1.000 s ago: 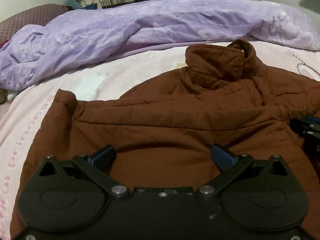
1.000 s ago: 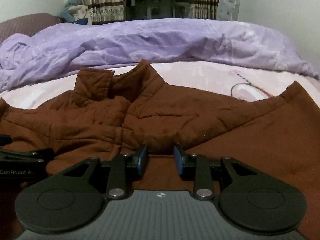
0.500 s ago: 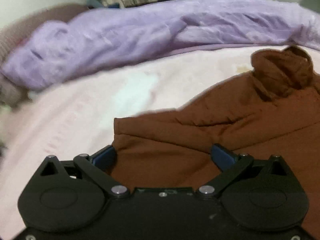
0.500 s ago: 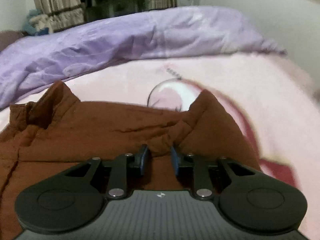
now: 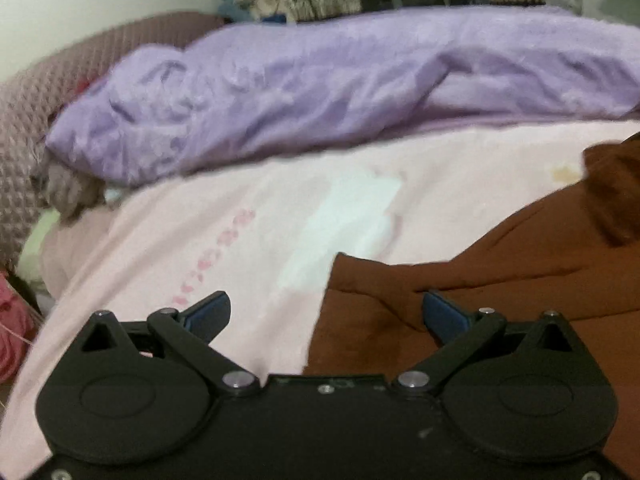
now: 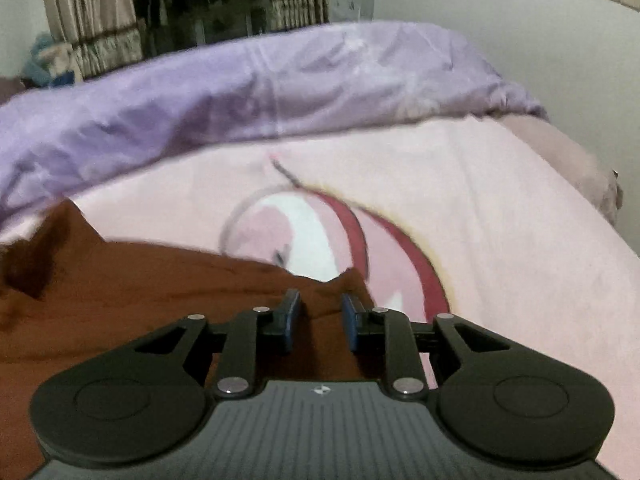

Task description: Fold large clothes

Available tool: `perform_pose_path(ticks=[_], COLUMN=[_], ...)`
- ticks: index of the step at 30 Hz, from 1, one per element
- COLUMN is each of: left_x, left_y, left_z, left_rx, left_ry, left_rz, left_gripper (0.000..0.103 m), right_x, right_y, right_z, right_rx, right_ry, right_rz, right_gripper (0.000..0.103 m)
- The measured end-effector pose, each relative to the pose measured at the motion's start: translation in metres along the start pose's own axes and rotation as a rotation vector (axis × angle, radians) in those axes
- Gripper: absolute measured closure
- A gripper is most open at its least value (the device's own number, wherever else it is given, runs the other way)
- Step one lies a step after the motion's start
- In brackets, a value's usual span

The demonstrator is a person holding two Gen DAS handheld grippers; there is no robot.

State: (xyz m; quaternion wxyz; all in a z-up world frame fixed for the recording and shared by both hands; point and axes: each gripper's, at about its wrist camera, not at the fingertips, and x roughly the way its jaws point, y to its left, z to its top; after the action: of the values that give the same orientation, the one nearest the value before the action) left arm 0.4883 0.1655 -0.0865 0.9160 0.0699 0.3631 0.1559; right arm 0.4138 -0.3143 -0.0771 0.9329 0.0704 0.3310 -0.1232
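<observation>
Both hand-held grippers swung outward over one brown jacket (image 5: pixel 500 280).

brown jacket (image 5: pixel 500 280) cut off at right edge, purple duvet (image 6: pixel 240 92) motion-blurred, curtains indistinct

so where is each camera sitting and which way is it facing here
Left wrist: on the left gripper, angled down over the brown jacket at its left edge; only its wide-open fingers show.
Right wrist: on the right gripper, angled down at the jacket's right end; only its fingers show, narrow, with fabric between them.
Shared: jacket, pink sheet, purple duvet, curtains.
</observation>
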Motion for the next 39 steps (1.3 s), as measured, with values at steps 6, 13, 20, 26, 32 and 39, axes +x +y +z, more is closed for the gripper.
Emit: perform_pose_path(ticks=[6, 13, 20, 26, 32, 39], left_x=[0.011, -0.02, -0.095, -0.14, -0.115, -0.142], left_y=[0.007, 0.004, 0.0, -0.034, -0.058, -0.06], left_z=[0.0, -0.001, -0.016, -0.071, -0.09, -0.09], left_rx=[-0.037, -0.018, -0.086, -0.112, -0.057, -0.006], left_ry=[0.007, -0.029, -0.091, -0.087, -0.009, -0.024], left_rz=[-0.027, 0.001, -0.137, -0.239, -0.225, -0.202], left_gripper=[0.0, 0.0, 0.0, 0.0, 0.0, 0.0], right_x=[0.006, -0.027, -0.116, -0.123, -0.107, -0.145], right_y=[0.01, 0.006, 0.016, 0.054, 0.058, -0.008], right_z=[-0.007, -0.005, -0.019, -0.07, -0.09, -0.087], right_rx=[-0.048, -0.045, -0.011, -0.057, -0.071, 0.142], right_ry=[-0.031, -0.037, -0.18, -0.09, -0.058, -0.104], right_rz=[-0.042, -0.031, 0.097, 0.173, 0.16, -0.01], right_gripper=[0.073, 0.059, 0.046, 0.05, 0.05, 0.016])
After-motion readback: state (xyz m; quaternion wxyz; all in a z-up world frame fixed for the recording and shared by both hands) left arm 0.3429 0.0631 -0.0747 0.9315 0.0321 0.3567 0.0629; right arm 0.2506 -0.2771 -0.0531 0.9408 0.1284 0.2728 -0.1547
